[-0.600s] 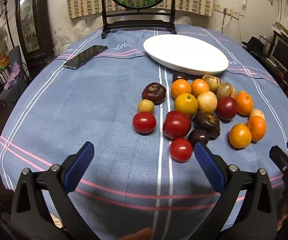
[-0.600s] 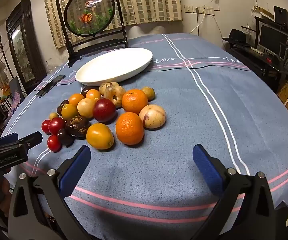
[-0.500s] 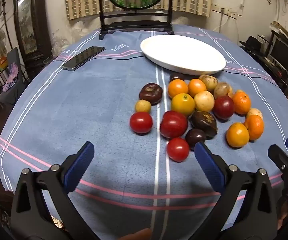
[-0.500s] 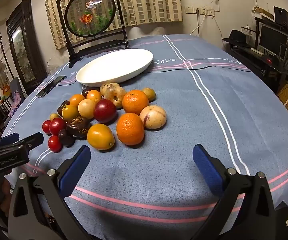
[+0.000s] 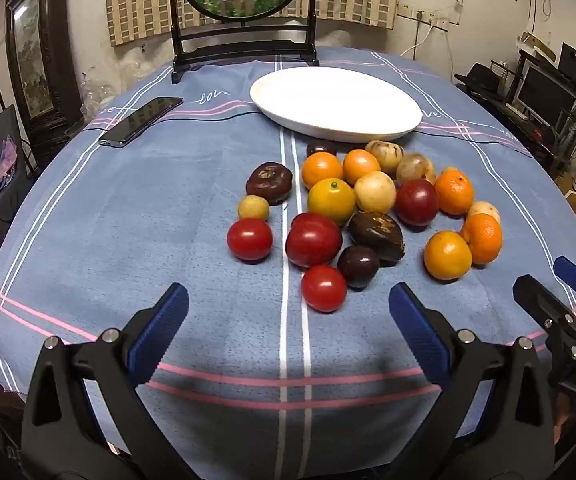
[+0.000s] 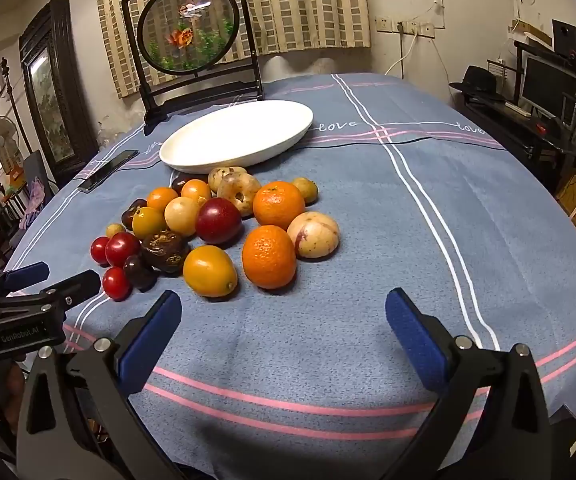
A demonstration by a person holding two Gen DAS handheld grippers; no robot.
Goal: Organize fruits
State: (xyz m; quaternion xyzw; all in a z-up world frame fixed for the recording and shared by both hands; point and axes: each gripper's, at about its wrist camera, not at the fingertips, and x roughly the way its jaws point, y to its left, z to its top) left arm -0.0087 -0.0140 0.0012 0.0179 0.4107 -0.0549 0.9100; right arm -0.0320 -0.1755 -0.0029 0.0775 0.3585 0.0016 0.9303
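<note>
Over the near edge of the tabletop [image 5: 88,208], the left hand-held gripper [image 5: 288,304] hangs with its blue pads spread wide and nothing between them; the right hand-held gripper [image 6: 282,308] stands equally wide and empty. From the right wrist view the left tool's body reads "GenRobot.AI"; from the left wrist view the right one shows "DAS". Just beyond the left pads lies a small red tomato [image 5: 323,288], the nearest of the heap of fruits [image 5: 367,208]: tomatoes, oranges, dark plums and pale speckled fruit. Behind the heap sits an empty white oval dish [image 5: 335,102]. "love" is woven into the blue tablecloth [image 6: 487,208] beside it. A black phone [image 5: 140,121] lies farther left.
</note>
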